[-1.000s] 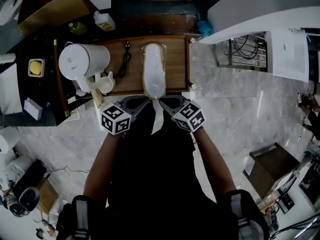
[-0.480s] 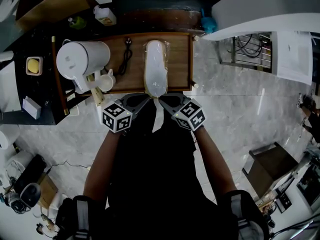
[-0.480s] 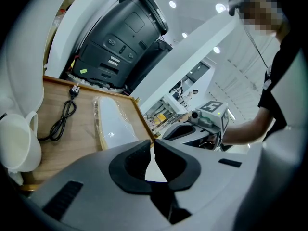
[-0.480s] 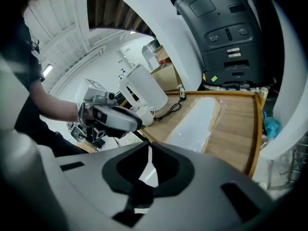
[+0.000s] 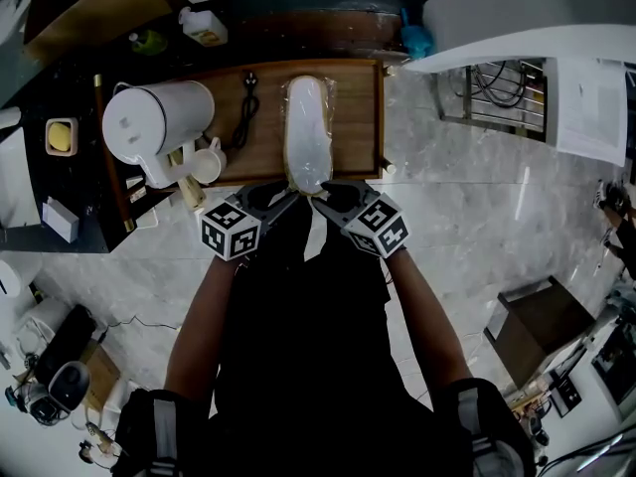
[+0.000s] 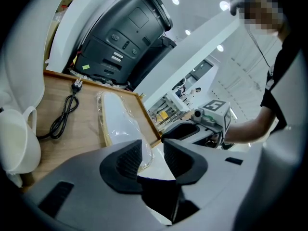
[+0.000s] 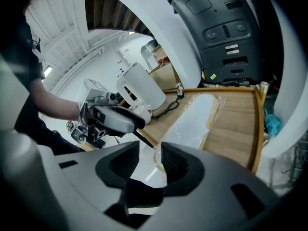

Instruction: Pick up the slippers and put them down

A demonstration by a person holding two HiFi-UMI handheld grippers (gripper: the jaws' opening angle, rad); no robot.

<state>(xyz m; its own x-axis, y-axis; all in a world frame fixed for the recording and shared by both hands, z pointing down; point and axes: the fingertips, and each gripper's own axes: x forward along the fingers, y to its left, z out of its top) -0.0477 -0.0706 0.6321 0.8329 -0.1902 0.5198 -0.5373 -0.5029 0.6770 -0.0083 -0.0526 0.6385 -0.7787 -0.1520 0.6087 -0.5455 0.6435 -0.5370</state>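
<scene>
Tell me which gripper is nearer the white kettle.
Left. The left gripper sits below-right of the white kettle. The right gripper lies farther right, past the wrapped slippers' end. Both sets of fingers have just been opening, with that end's plastic edge between them.

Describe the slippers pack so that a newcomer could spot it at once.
Find the wooden tray just ahead of the person. Right of the white kettle and the black cable lies the slippers pack. It is the only long, pale shape sealed in clear plastic.
</scene>
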